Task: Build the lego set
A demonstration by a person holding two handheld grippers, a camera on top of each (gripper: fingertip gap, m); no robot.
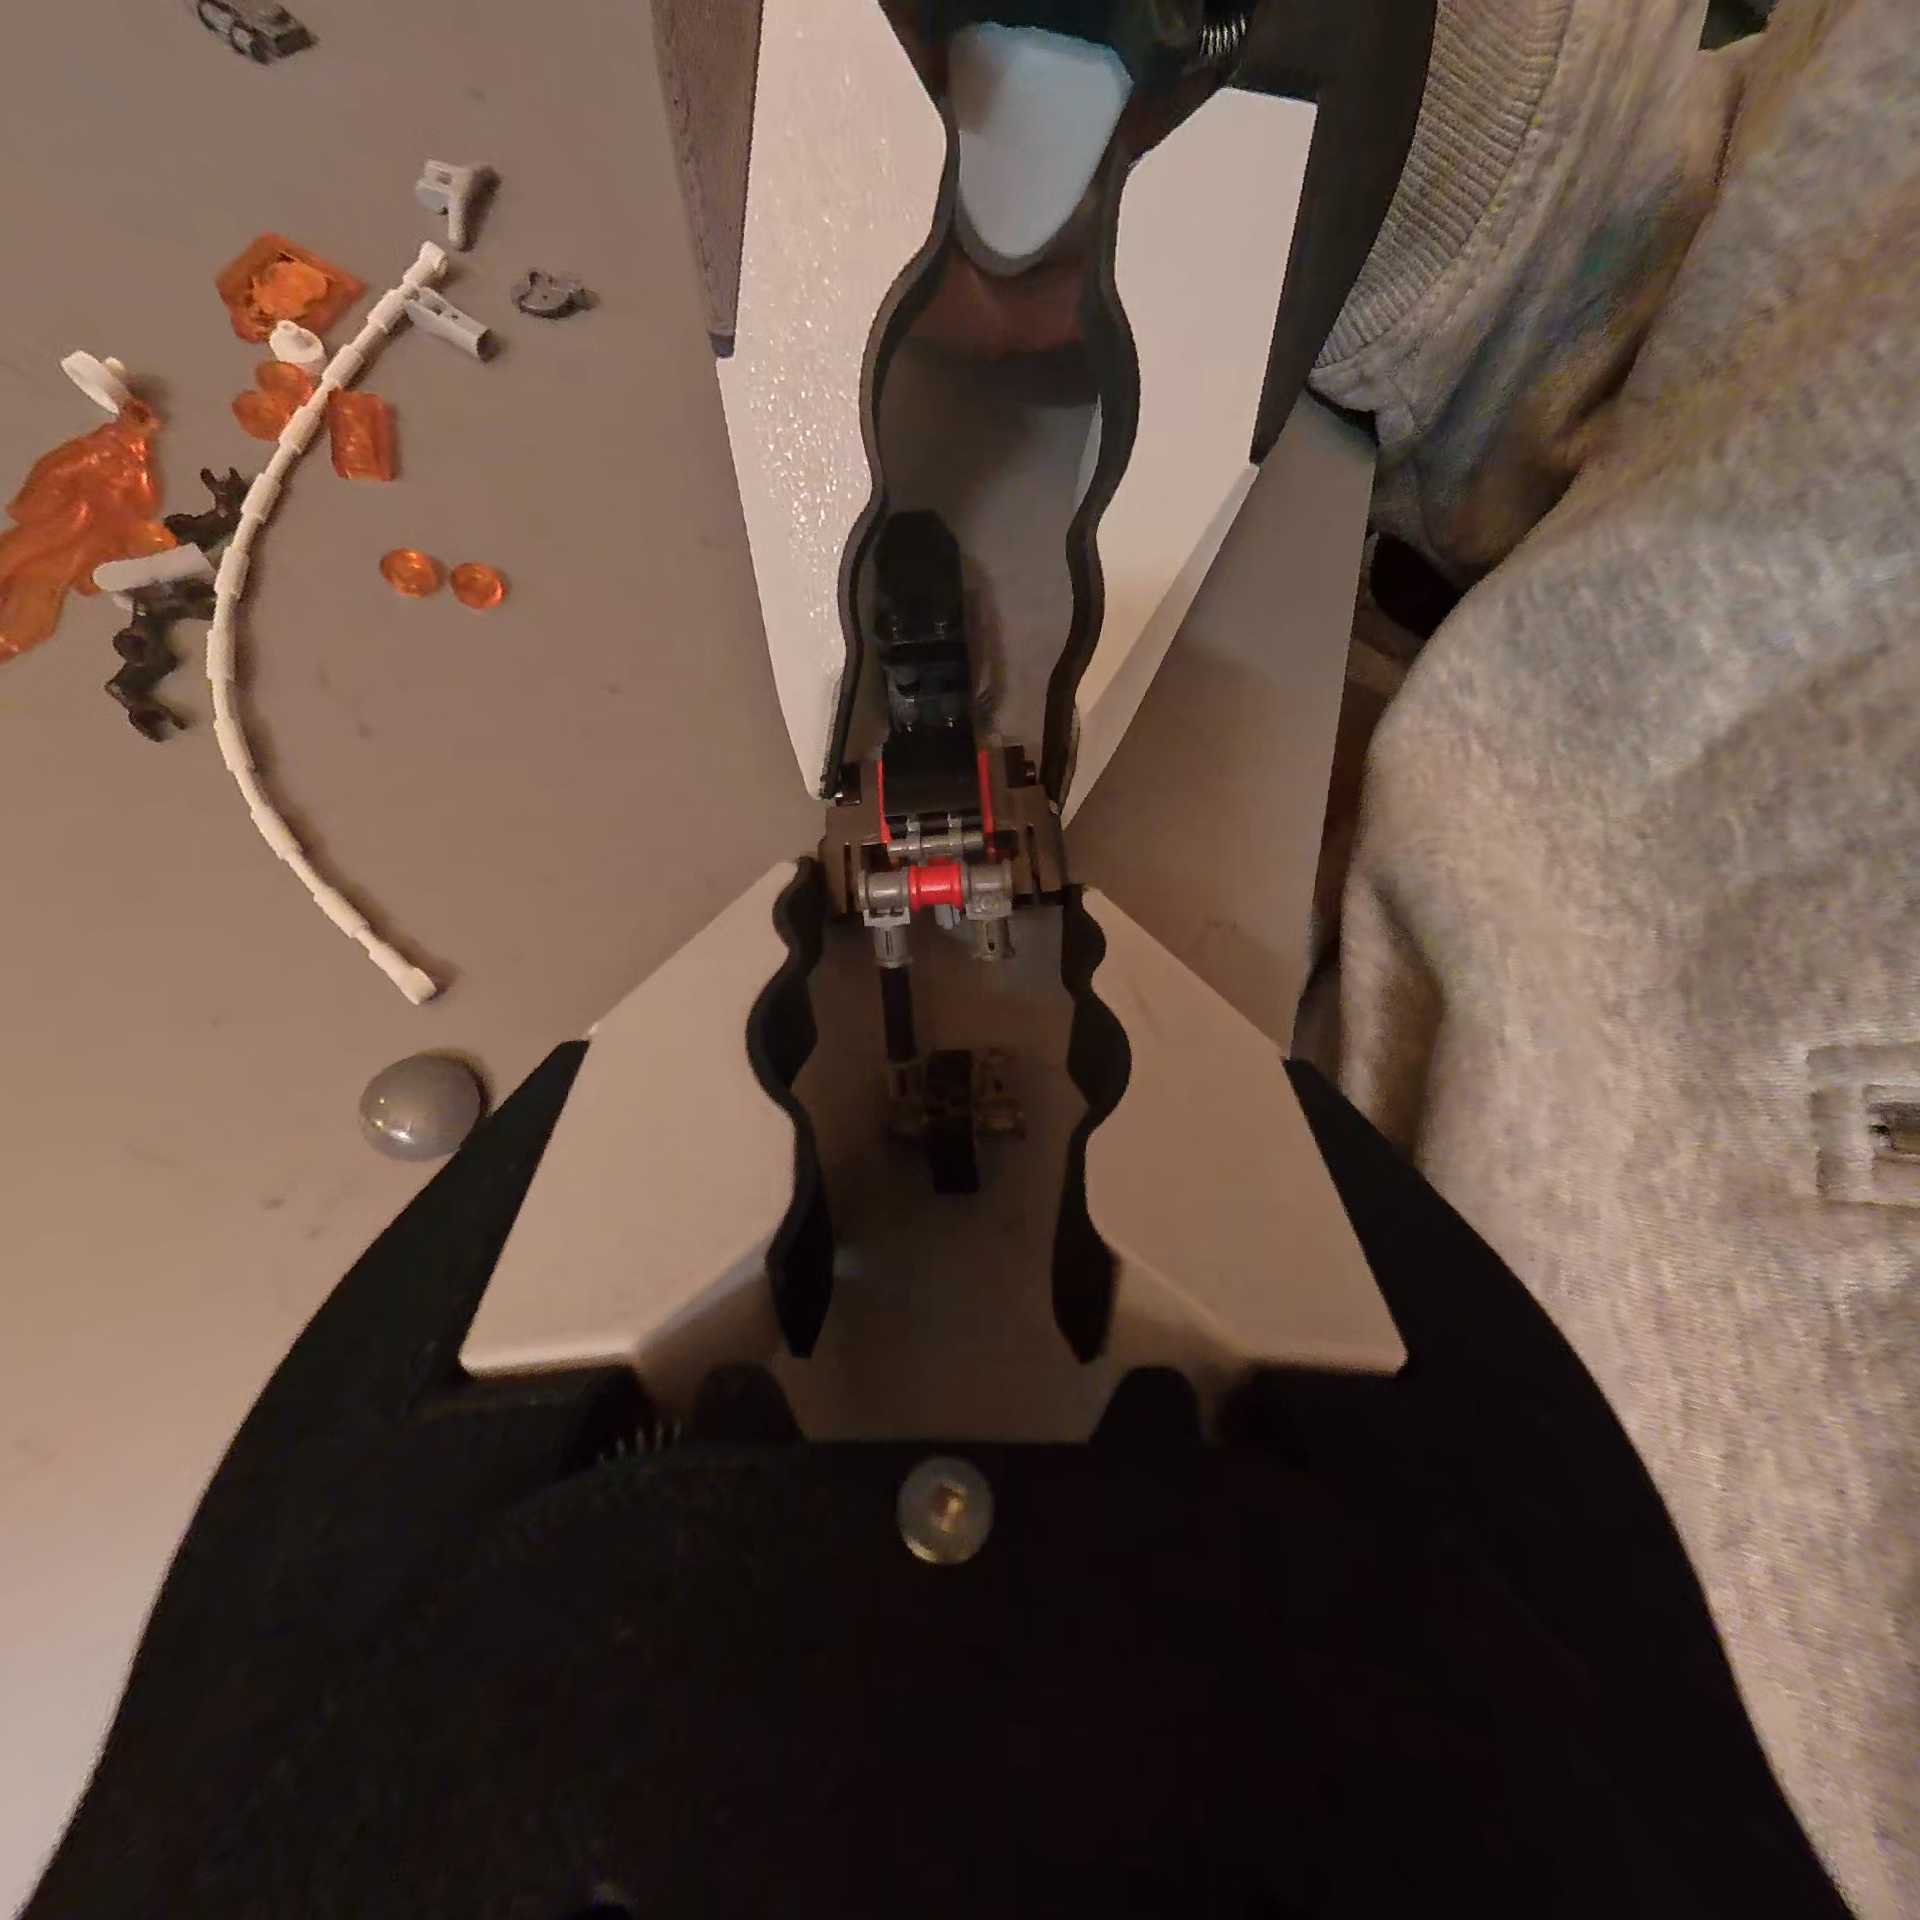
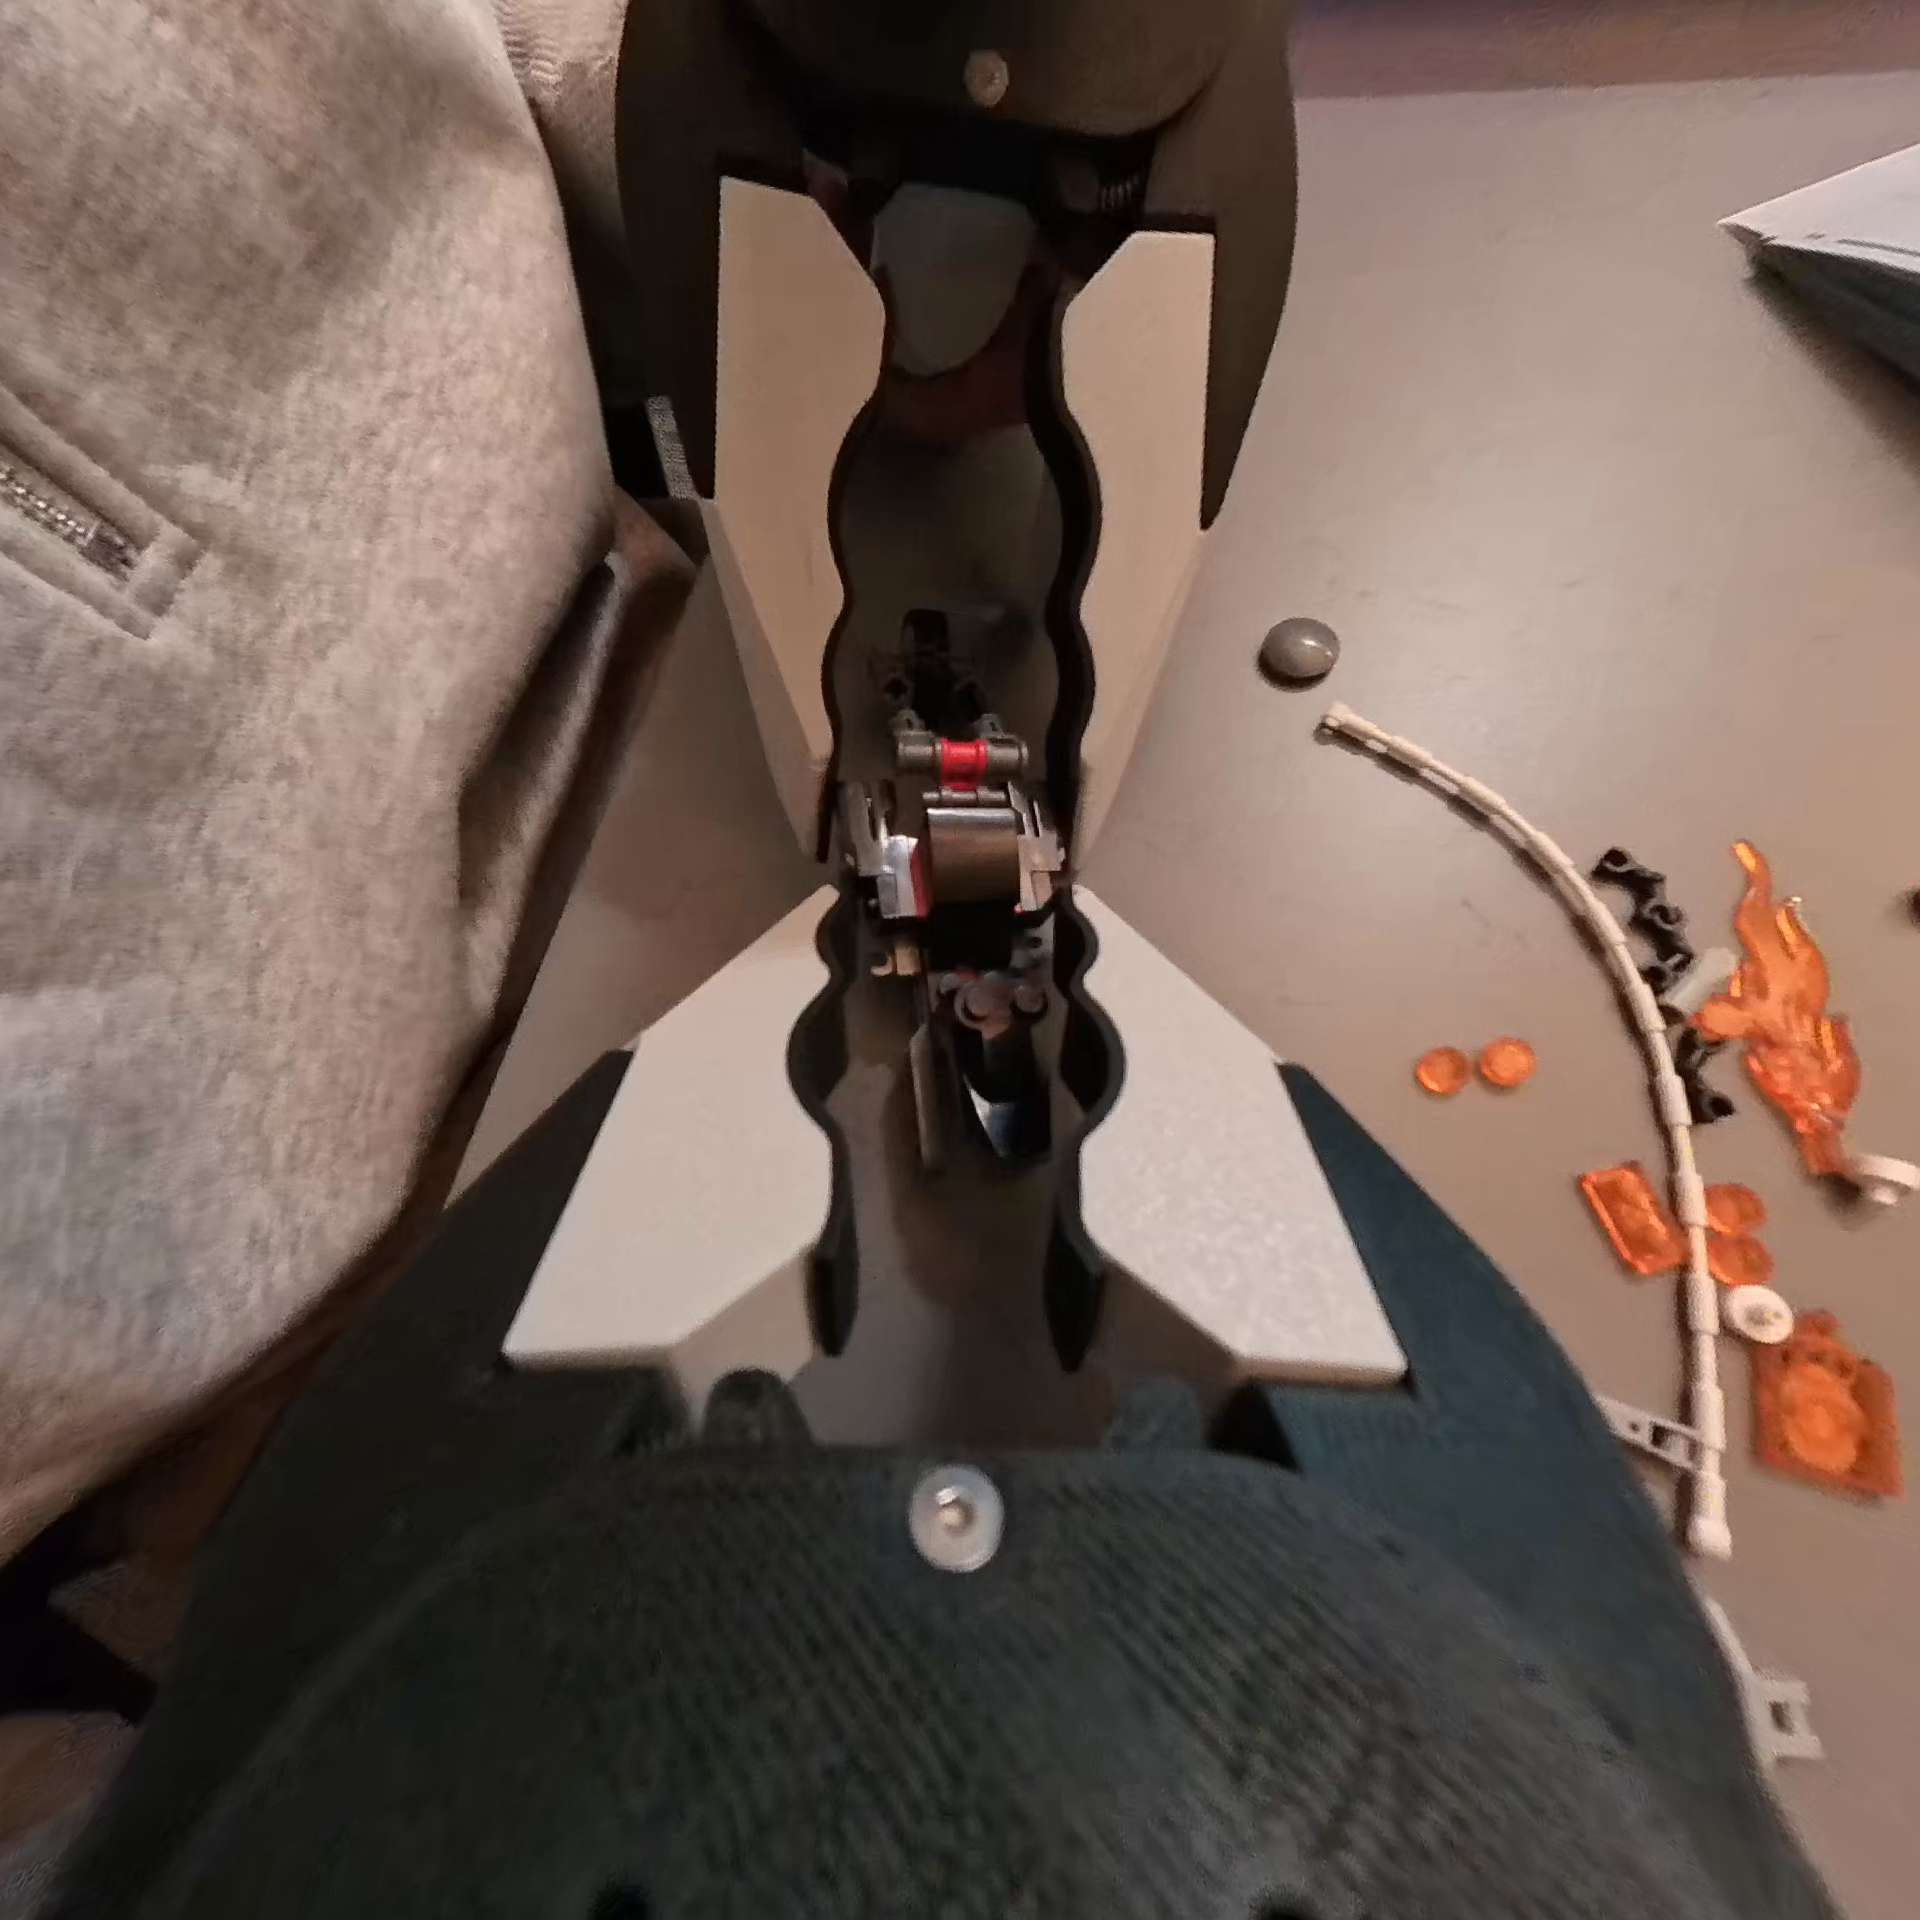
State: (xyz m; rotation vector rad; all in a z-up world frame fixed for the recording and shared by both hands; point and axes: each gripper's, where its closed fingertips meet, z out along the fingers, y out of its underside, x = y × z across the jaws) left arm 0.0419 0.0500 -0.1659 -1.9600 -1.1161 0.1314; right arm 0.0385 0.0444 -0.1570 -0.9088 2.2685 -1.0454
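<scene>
Basically the half-built lego model [image 1: 940, 873] is pinched from opposite ends, above the bench [image 1: 540, 831], by both nearly closed hand-held grippers, left [image 1: 940, 914] and right [image 2: 951, 914], so it's probably mid-assembly, with the white chain [image 1: 270, 582] beside it likely needed next.

Orange translucent pieces [image 1: 358, 431], white segmented strip [image 1: 272, 634], grey dome [image 1: 421, 1101].
</scene>
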